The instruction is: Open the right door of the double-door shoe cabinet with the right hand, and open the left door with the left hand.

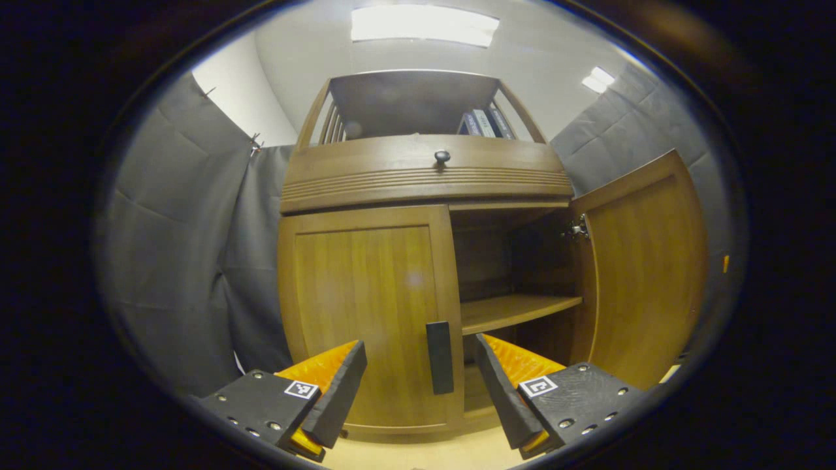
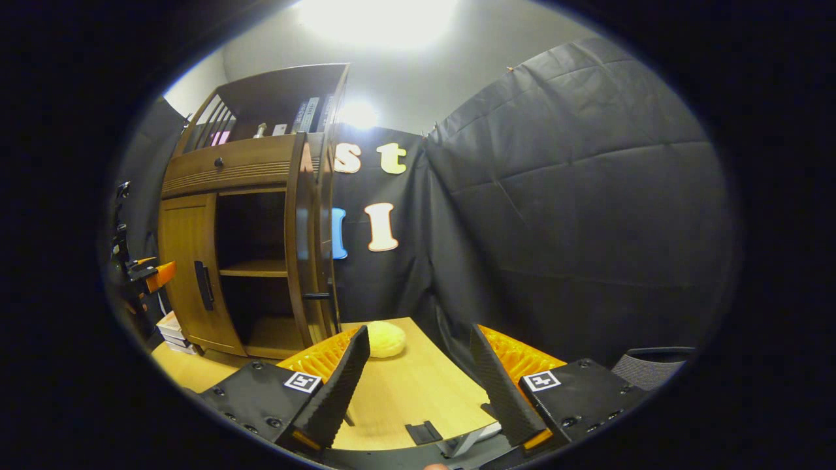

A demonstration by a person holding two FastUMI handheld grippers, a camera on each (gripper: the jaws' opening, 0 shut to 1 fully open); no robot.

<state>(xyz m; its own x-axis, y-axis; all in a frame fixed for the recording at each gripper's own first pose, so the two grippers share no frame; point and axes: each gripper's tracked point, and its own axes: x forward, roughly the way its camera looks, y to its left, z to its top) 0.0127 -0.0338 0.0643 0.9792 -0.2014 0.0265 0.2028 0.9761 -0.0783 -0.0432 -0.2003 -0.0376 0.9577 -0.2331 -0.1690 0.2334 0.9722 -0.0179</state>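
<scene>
Half your job is done: the right door of the shoe cabinet stands swung wide, showing the inner shelf, while the left door is shut. Your left hand-held gripper has its fingers spread apart, empty, lined up on either side of the dark handle but not touching it. Your right hand-held gripper hangs open and empty over the worktop, away from the cabinet.
</scene>
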